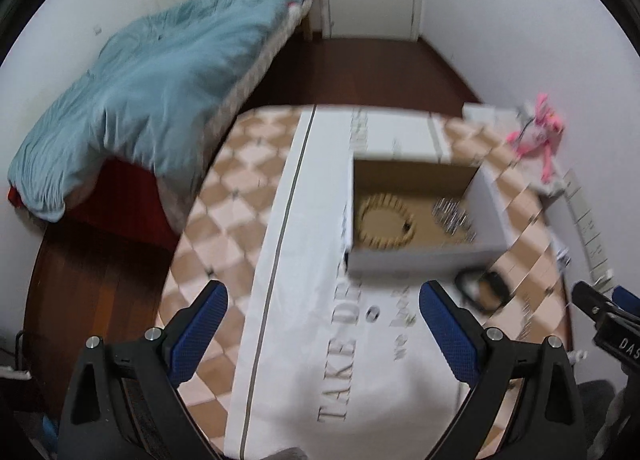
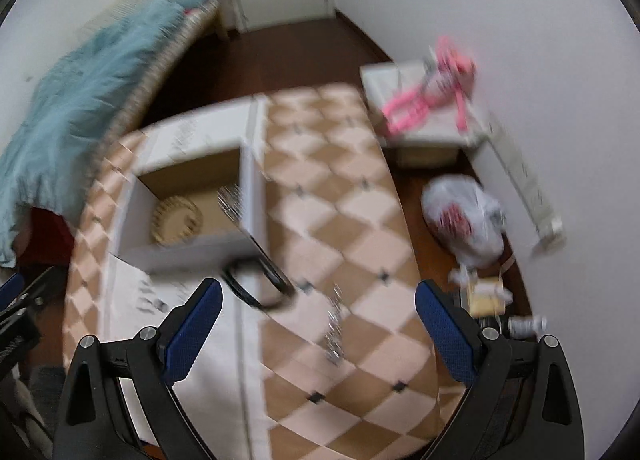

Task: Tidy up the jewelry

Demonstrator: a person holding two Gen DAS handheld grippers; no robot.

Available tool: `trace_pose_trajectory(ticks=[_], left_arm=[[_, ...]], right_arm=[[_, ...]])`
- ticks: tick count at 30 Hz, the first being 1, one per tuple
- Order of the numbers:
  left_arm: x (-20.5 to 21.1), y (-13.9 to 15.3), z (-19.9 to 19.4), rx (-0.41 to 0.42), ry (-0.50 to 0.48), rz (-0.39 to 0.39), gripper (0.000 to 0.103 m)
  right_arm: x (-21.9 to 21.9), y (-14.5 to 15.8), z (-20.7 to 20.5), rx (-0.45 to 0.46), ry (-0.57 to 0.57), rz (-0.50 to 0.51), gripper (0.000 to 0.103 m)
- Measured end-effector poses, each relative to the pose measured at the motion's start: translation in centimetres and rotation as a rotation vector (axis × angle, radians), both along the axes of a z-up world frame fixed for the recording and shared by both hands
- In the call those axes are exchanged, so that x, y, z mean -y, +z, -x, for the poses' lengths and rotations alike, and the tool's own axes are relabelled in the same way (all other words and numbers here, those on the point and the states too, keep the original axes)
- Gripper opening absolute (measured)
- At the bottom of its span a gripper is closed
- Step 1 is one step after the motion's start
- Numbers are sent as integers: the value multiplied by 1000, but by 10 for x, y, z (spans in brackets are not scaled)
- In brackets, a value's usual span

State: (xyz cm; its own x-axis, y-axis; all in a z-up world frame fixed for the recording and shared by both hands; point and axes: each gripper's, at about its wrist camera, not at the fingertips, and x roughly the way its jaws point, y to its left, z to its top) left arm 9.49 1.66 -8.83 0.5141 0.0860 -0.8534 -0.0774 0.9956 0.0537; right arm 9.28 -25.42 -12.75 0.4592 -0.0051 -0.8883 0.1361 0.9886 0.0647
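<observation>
Spanning left to right: the left gripper (image 1: 322,318) hovers above the table with its jaws spread wide and nothing between its blue pads (image 1: 198,334); it touches nothing. Beneath it lies one white bag (image 1: 304,260) printed with grey lettering, spread over the checkered tablecloth (image 1: 224,196). On the bag stands one white box (image 1: 416,256) with a brown interior, open at the top. Inside are two items: a beige beaded bracelet (image 1: 386,226) at the left and a silver piece (image 1: 454,216) at the right, blurred. Just in front of the box, one black bangle (image 2: 258,282) rests on the table. One further silver chain (image 2: 334,330) lies on the cloth, to the right of the bangle. The right gripper (image 2: 318,320) is likewise released, jaws wide apart, empty, held above the table's right half. Both grippers point forward and downward, side by side. At far right, a pink toy (image 2: 432,96) sits on a white stool (image 2: 424,140).
</observation>
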Motion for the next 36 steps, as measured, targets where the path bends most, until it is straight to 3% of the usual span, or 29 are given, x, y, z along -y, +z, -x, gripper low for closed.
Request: trace_pose_trajectory(ticks=[3, 5, 7, 12, 13, 15, 16, 21, 26, 29, 31, 36], left_arm=[[-1, -34, 6, -70, 14, -15, 98], [0, -53, 10, -112, 12, -25, 98], [2, -67, 14, -142, 13, -33, 98], [0, -92, 17, -203, 24, -35, 98], [0, -95, 17, -210, 24, -31, 98], [0, -98, 17, -217, 25, -25, 98], [0, -100, 16, -220, 25, -23, 98], [2, -98, 11, -201, 20, 27, 97], [27, -95, 2, -175, -55, 104, 96], [48, -100, -5, -174, -109, 96, 81], [58, -105, -10, -181, -131, 99, 63], [74, -113, -17, -184, -154, 80, 39]], right_arm=[[11, -46, 7, -85, -23, -38, 94], [15, -73, 10, -129, -36, -47, 78], [14, -92, 11, -148, -38, -45, 73], [-7, -106, 20, -101, -7, 45, 65], [-11, -106, 21, -87, -3, 61, 58], [-19, -104, 22, -53, 12, 70, 28], [-21, -104, 22, -51, 19, 59, 8], [-29, -103, 27, -66, 57, -26, 5], [-30, -102, 39, -71, 50, -61, 4], [-24, -101, 39, -71, 25, -56, 4], [-20, -102, 37, -71, 14, -50, 4], [-10, -100, 33, -71, -15, -45, 4]])
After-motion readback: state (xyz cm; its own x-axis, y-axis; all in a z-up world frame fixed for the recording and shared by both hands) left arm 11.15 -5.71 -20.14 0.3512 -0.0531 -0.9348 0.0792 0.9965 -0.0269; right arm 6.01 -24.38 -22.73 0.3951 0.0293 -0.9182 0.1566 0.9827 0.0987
